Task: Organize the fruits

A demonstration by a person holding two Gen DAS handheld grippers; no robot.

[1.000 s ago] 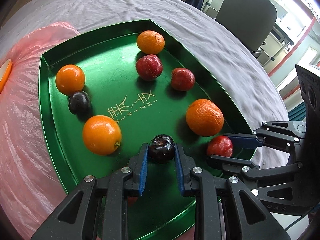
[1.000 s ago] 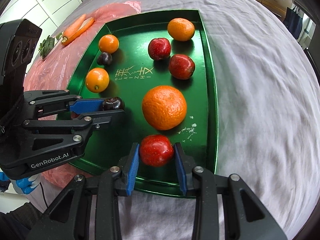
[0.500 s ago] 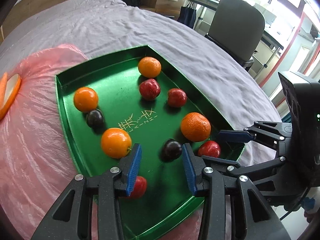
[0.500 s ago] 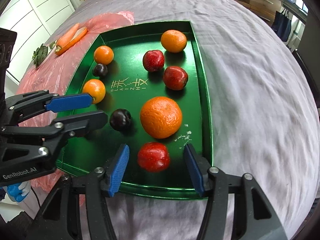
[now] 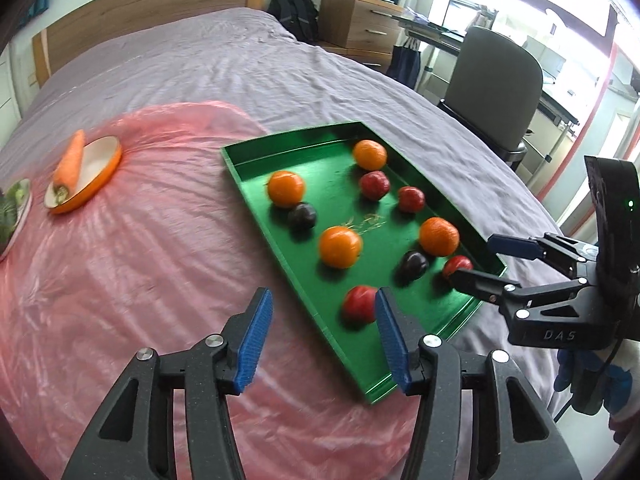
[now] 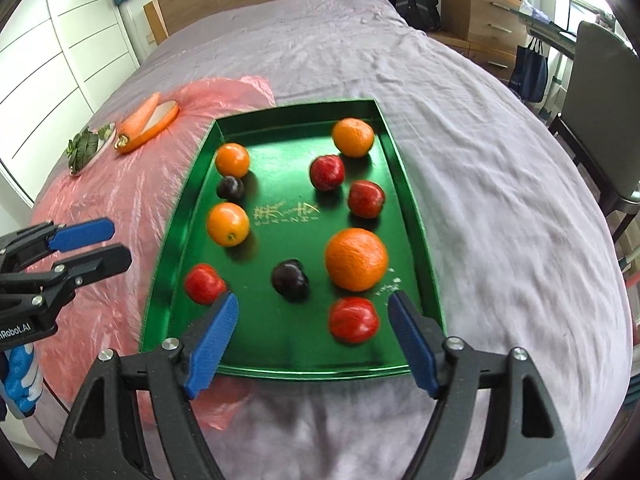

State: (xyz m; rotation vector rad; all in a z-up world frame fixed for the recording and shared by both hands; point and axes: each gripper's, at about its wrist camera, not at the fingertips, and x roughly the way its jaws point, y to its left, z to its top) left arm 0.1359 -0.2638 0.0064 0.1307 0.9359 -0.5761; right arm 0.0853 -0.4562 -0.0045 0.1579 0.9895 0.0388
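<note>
Hanging open-jawed and empty, the right gripper (image 6: 312, 344) sits just short of the red fruit (image 6: 354, 319) on the green tray (image 6: 416, 216), nearer it than the opening, empty left gripper (image 6: 94, 242).

The tray (image 6: 404, 184) lay on the bed (image 6: 500, 200), its left edge over the plastic sheet (image 6: 120, 184). In it sat nine fruits, apart. Left of it, on the sheet, stood a dish (image 6: 162, 118) bearing a carrot (image 6: 140, 116); a plate of greens (image 6: 86, 148) lay beyond.

Greens plate (image 5: 14, 210) cut off at nine o'clock, red fruit (image 5: 456, 266) half hidden behind right claw (image 5: 482, 262), gold tray lettering (image 5: 366, 222) blurred
</note>
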